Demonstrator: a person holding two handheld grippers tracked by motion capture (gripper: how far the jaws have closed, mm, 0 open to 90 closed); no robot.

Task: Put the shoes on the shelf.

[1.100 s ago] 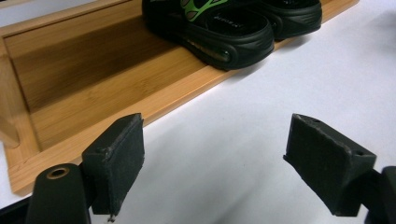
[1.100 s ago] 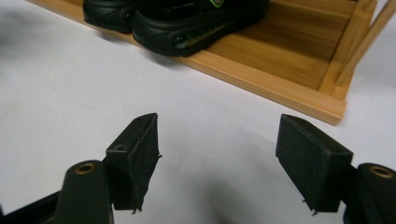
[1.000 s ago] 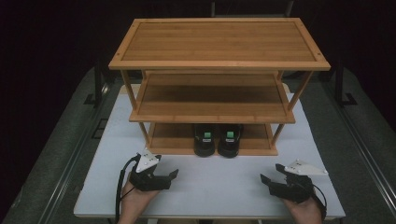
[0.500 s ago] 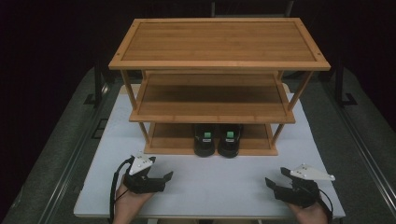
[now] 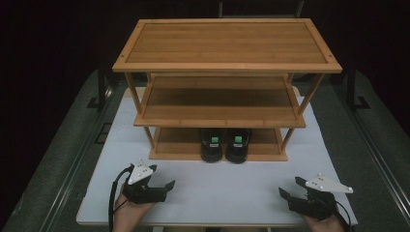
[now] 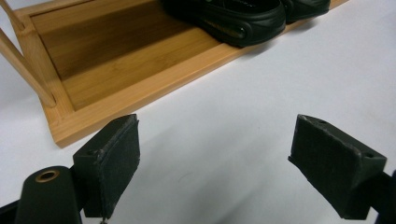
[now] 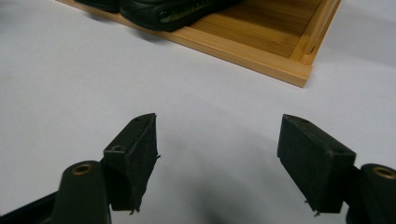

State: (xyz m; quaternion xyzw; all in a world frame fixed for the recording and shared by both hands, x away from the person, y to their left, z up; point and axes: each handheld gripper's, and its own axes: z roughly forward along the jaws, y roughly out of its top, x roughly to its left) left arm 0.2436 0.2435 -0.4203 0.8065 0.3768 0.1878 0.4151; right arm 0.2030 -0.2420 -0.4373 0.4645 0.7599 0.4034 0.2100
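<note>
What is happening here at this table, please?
A person holds a left gripper and a right gripper low over the white table, both with jaws open and nothing between them. In front stands a wooden shoe rack with three shelves. A pair of black shoes sits on its bottom shelf. Neither gripper touches the rack or the shoes.

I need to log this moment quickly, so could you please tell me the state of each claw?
Left claw: open, holding nothing, over the white table.
Right claw: open, holding nothing, over the same table.
</note>
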